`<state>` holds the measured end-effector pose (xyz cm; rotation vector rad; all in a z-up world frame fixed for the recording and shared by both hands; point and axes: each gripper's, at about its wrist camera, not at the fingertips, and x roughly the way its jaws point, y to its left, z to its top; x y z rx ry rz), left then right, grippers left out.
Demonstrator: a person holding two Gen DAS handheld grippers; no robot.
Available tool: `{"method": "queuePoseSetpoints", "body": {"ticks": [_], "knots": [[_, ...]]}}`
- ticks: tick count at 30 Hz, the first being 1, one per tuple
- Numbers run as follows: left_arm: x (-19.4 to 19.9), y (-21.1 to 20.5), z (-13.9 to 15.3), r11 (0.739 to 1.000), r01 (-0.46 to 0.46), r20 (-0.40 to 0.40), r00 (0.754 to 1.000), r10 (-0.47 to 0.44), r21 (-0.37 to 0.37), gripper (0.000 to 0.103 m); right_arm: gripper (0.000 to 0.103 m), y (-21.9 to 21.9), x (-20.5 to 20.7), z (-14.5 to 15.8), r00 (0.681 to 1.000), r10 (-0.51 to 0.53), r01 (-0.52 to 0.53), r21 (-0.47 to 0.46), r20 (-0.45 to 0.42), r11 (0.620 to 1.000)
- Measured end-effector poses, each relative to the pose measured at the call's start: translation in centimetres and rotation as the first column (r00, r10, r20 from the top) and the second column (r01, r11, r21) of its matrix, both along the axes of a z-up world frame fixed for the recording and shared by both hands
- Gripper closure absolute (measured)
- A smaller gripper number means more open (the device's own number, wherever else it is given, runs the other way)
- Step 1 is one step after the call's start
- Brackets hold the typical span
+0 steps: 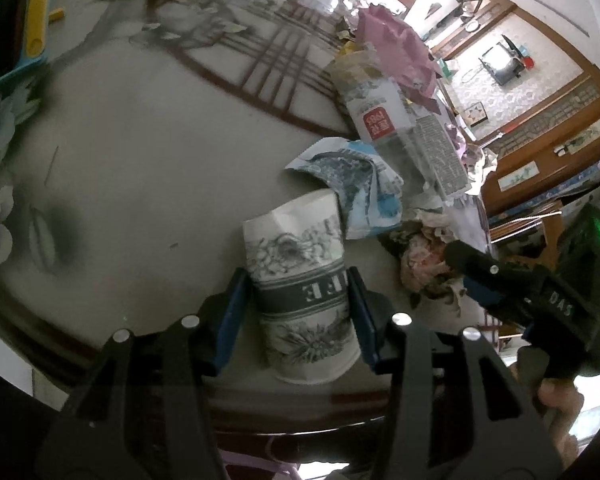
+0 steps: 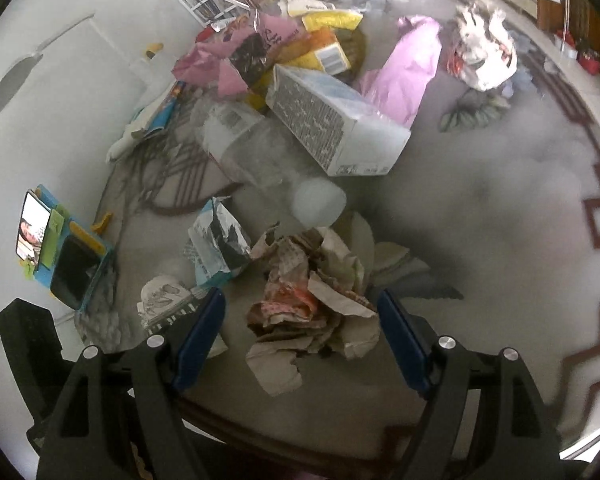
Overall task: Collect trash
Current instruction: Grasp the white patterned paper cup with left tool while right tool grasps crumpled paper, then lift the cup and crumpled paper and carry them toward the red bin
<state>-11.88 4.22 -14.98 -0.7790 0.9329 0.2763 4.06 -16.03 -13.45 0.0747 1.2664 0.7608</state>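
On the flower-printed counter (image 1: 140, 160) near its front edge, the left hand-held gripper (image 1: 300, 312) is clenched around a crushed paper cup (image 1: 300, 280), while at its three o'clock the right hand-held gripper (image 2: 300, 340) stands released astride a crumpled paper wad (image 2: 312, 296).

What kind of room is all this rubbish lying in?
Most likely a lived-in home, perhaps a dining or living room. The litter sits on a glass-topped table with a floral print, and behind it are wooden cabinets and patterned wallpaper.
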Motion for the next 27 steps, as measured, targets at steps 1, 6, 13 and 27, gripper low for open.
{"method": "queuePoseSetpoints", "body": {"ticks": [1, 6, 13, 27], "knots": [[0.0, 0.0, 0.0, 1.0, -0.002, 0.001, 1.0, 0.002, 0.002, 0.053, 0.027, 0.1, 0.1, -0.2, 1.0, 0.001, -0.001, 0.003, -0.01, 1.0], [0.1, -0.1, 0.1, 1.0, 0.012, 0.016, 1.0, -0.012, -0.003, 0.054, 0.032, 1.0, -0.2, -1.0, 0.999, 0.032, -0.032, -0.001, -0.022, 0.999], [0.0, -0.3, 0.9, 0.999, 0.03, 0.055, 0.998, -0.031, 0.018, 0.057, 0.061, 0.2, -0.8, -0.2, 0.999, 0.034, -0.035, 0.03, 0.015, 0.999], [-0.2, -0.9, 2.9, 0.992, 0.031, 0.113, 0.993, -0.045, 0.122, 0.058, 0.062, -2.6, -1.7, 2.0, 0.994, -0.019, 0.011, 0.079, 0.107, 0.997]]}}
